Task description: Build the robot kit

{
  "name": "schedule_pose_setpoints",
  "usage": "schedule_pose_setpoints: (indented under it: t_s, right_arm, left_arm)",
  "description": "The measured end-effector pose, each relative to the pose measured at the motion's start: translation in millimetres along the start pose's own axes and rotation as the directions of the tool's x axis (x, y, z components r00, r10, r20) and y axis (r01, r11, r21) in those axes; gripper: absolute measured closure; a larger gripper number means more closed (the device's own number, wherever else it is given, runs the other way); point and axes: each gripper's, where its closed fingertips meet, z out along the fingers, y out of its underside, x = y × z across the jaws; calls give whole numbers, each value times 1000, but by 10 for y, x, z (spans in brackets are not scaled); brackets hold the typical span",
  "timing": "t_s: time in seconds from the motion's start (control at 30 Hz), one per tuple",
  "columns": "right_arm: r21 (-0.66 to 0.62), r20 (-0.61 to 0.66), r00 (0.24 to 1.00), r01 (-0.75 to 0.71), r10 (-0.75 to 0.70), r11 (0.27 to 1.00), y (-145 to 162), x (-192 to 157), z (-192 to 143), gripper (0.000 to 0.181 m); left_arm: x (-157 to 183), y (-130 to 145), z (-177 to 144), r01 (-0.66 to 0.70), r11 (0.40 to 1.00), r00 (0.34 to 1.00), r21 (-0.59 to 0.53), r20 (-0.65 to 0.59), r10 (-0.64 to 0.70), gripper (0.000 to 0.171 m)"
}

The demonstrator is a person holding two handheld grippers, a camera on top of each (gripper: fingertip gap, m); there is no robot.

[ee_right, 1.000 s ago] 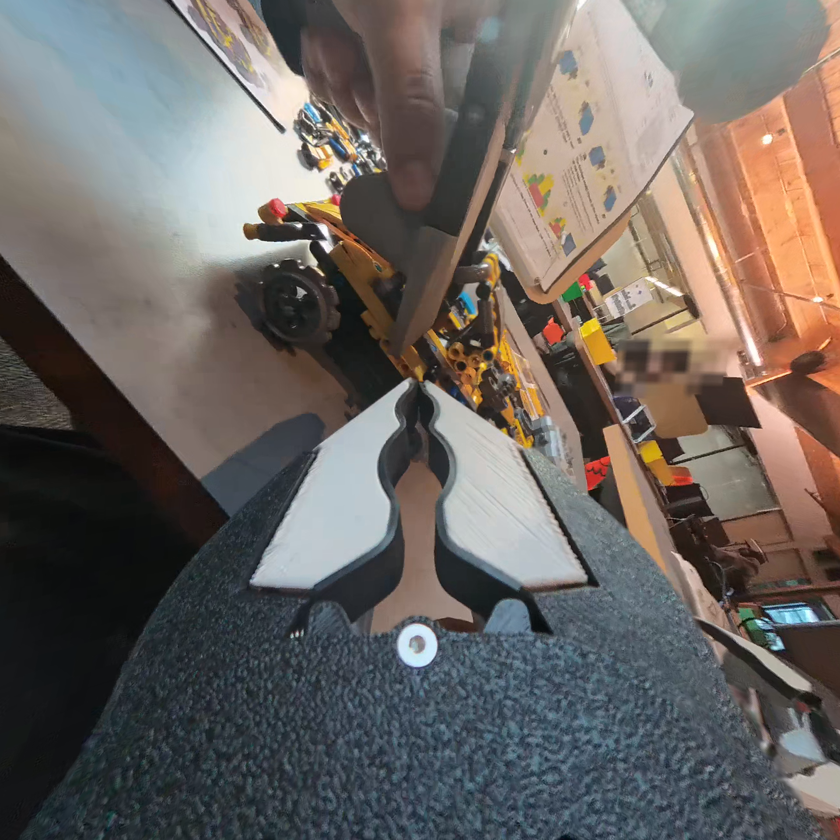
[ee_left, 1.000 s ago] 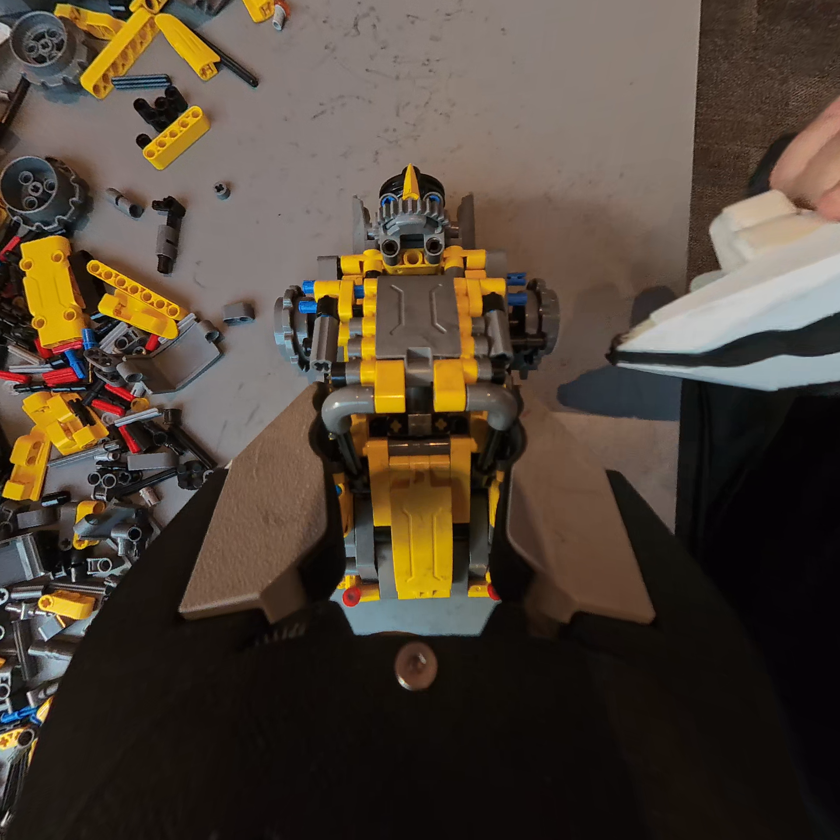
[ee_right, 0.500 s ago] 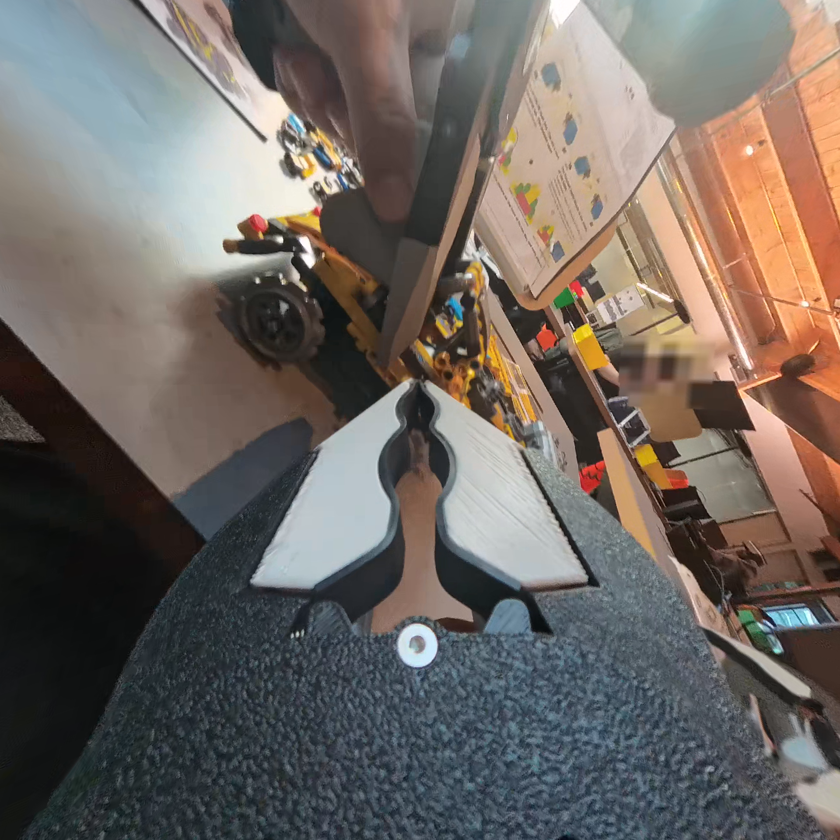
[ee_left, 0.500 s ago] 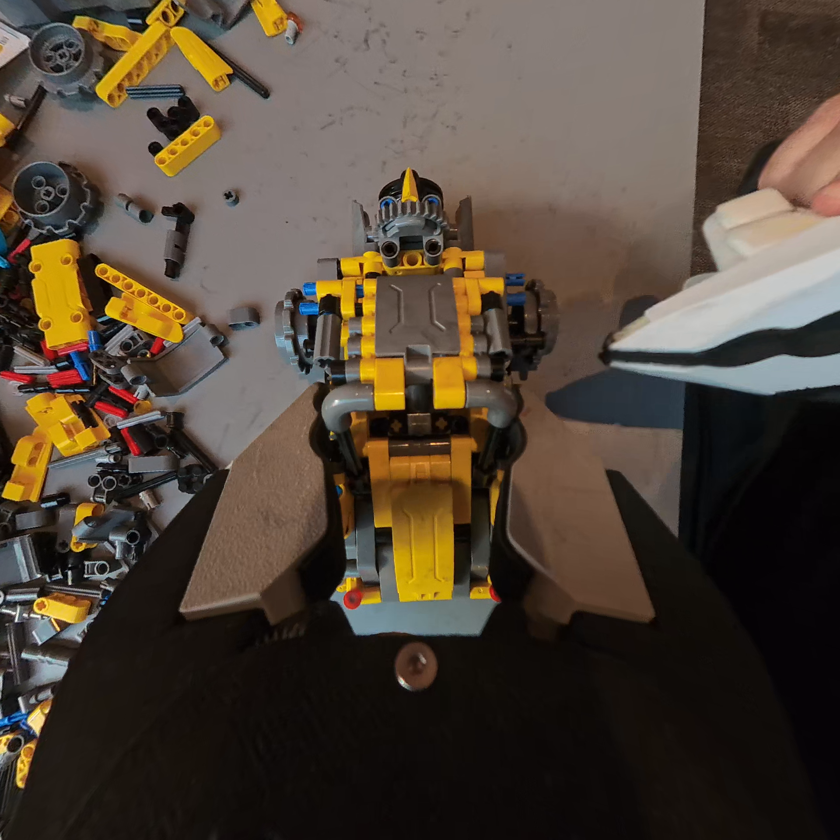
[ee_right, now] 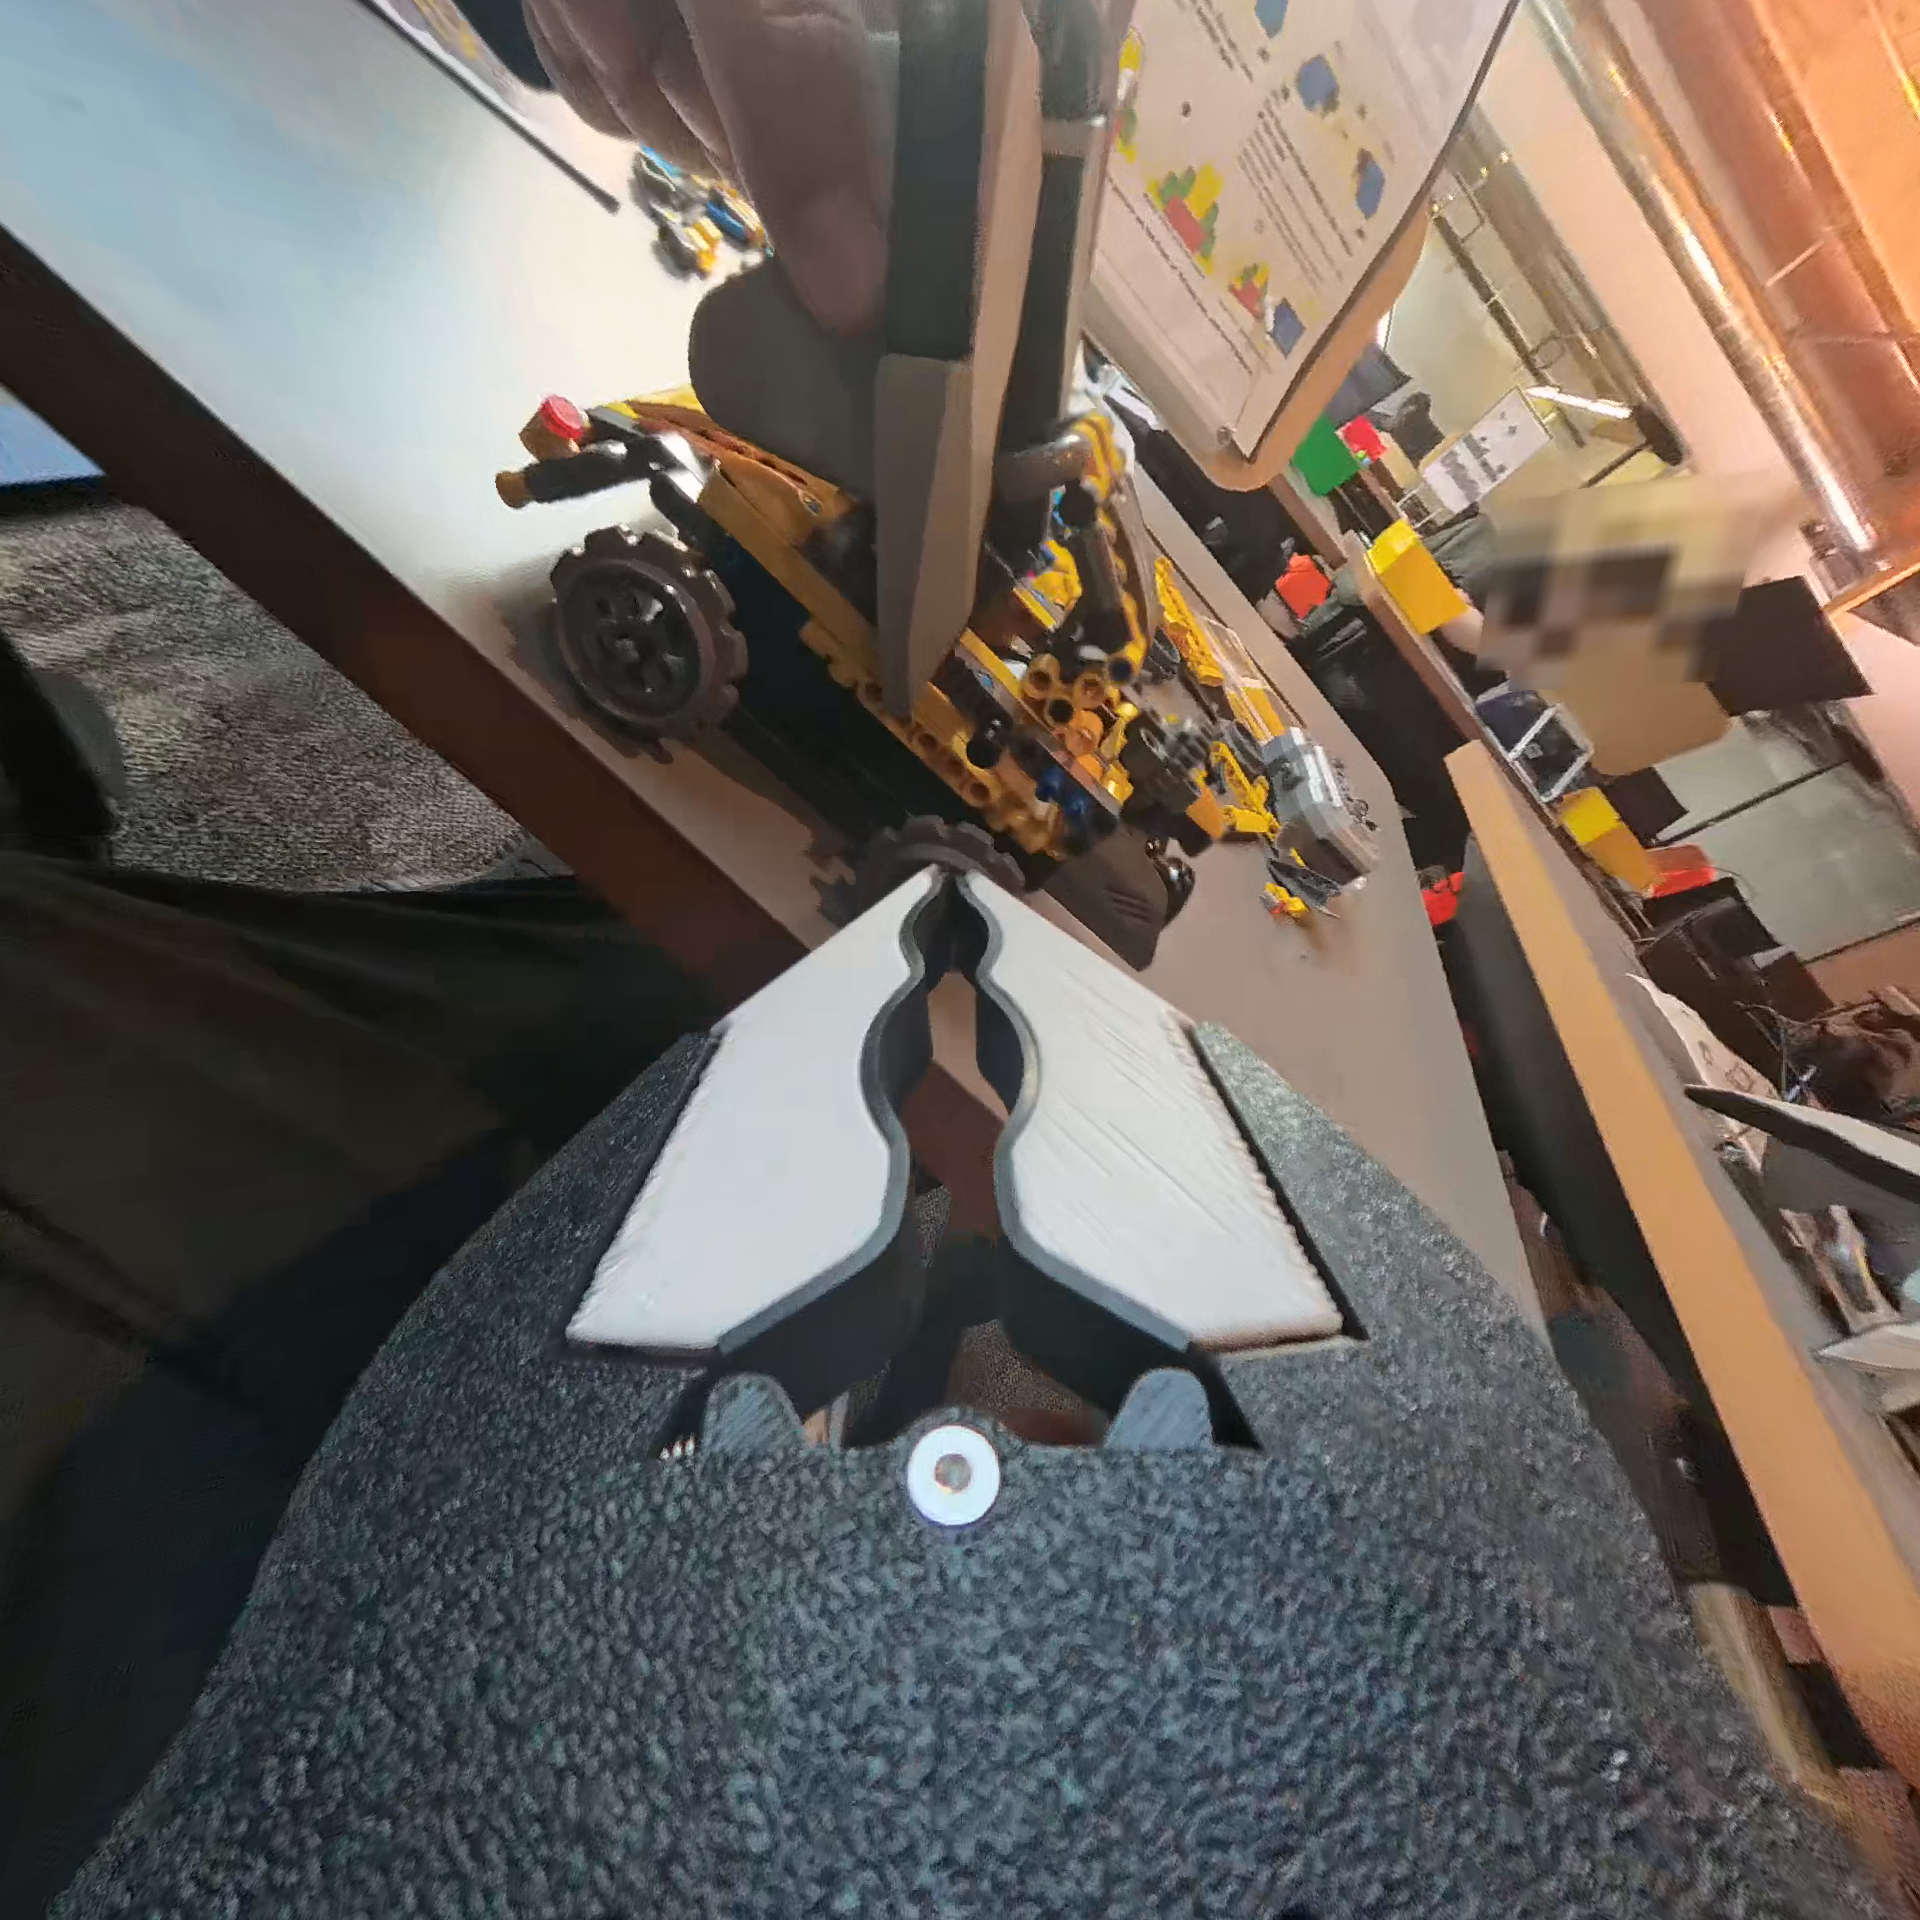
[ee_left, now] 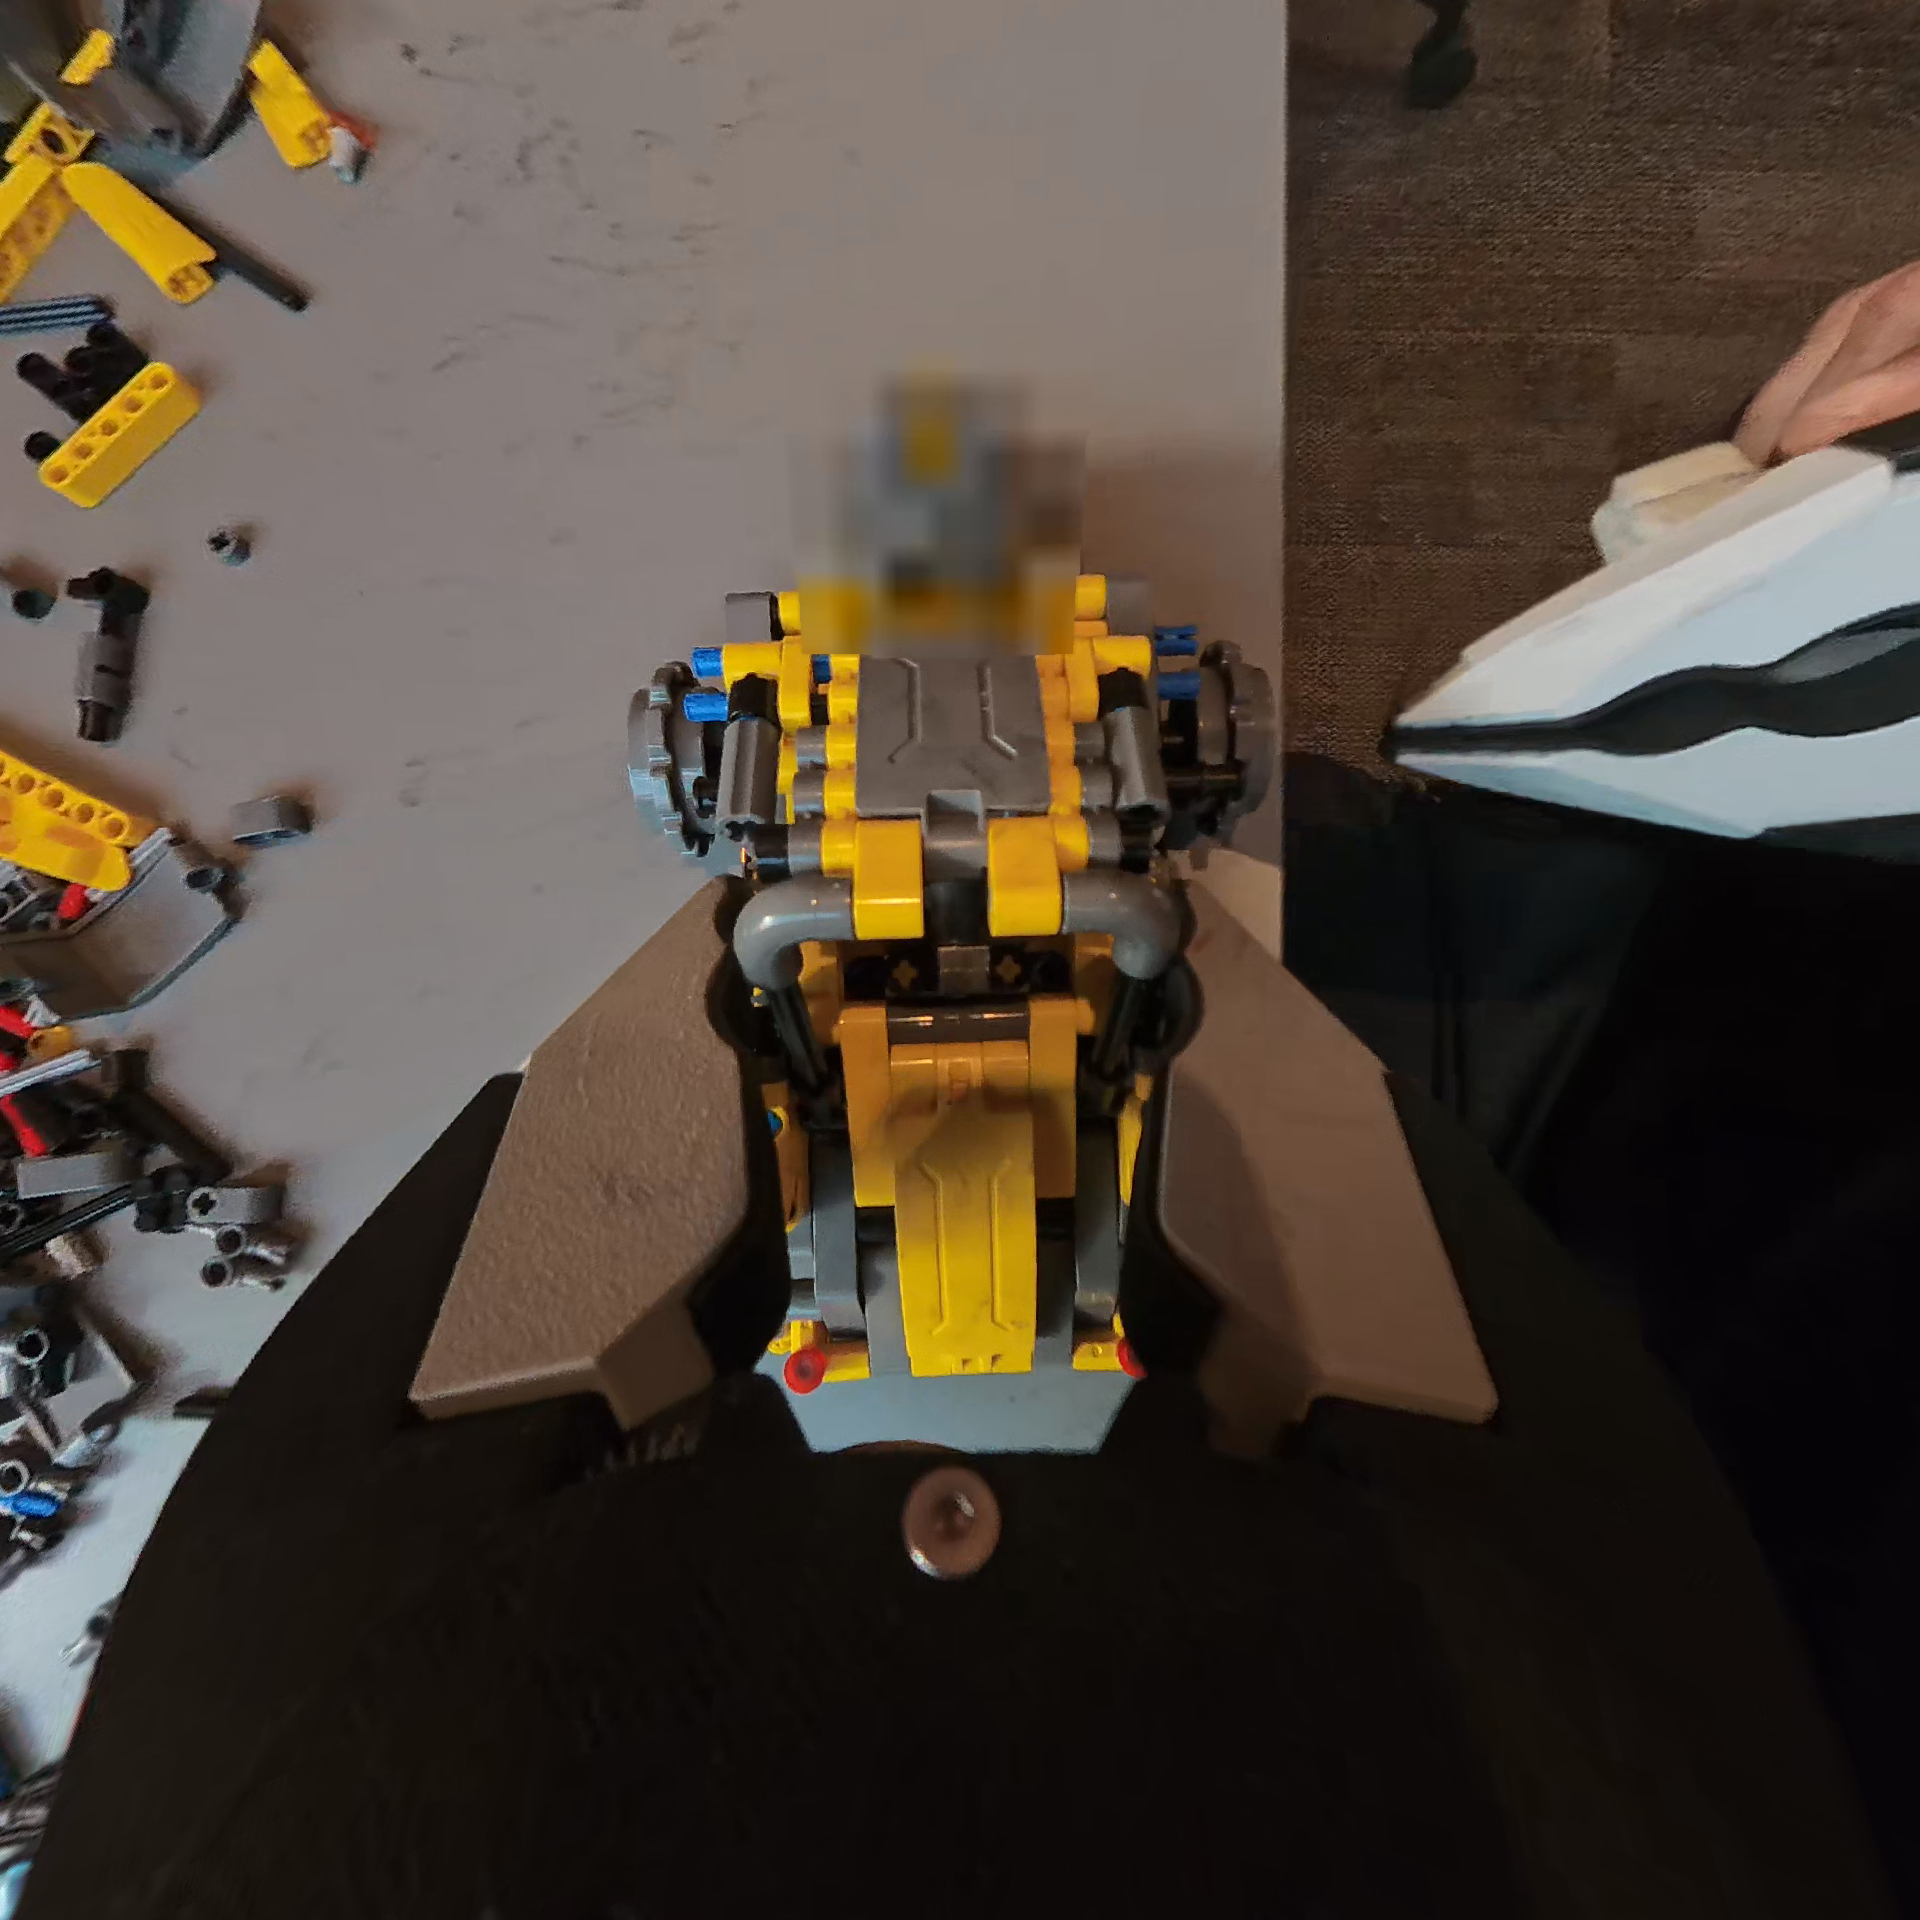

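The left gripper, two broad grey-brown fingers on a black body, is clamped across the rear half of a yellow-and-grey toy vehicle built from plastic beam-and-pin bricks; each finger lies flat against one flank, behind the grey arched tube that crosses the roof. The vehicle stands on its dark cogged wheels on the pale grey scuffed tabletop, just inside the table's right edge, with its right-side wheel near that edge in the right wrist view. The right gripper, white ribbed fingers edged in black, has its tips pressed together with nothing between them; it hangs off the table edge to the right of the vehicle, apart from it, above dark patterned carpet. A person's hand shows behind it. To the left of the vehicle, well apart, lies a scatter of loose yellow, grey, black and red beams, pins and connectors, and a short yellow holed beam sits farther up the same side. Handling judgement: light, rigid as plastic, but a press-fit assembly, so the body should take a firm side squeeze while wheels, blue pins and roof tube could pop off under a pull or twist. Smooth faces may slip; the present hold on the wide flat flanks looks the soundest. The front end is mosaic-blurred, so nothing can be told there.
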Motion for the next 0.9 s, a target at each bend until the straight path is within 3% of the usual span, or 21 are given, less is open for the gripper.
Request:
schedule_pose_setpoints:
  t_s: [0.37,0.6,0.9]
  right_arm:
    - [67,-9,998,70,-69,995,-154,63,82,181]
    - [57,20,998,53,-54,997,-93,-45,-61,181]
    - [31,-2,997,72,-72,997,-95,114,156,181]
  left_arm:
    - [144,-22,16,-2,1000,1000,-6,-1,2,96]
    - [170,-31,31,-18,1000,1000,11,16,18,96]
    - [114,-29,23,6,1000,1000,18,-4,-6,96]
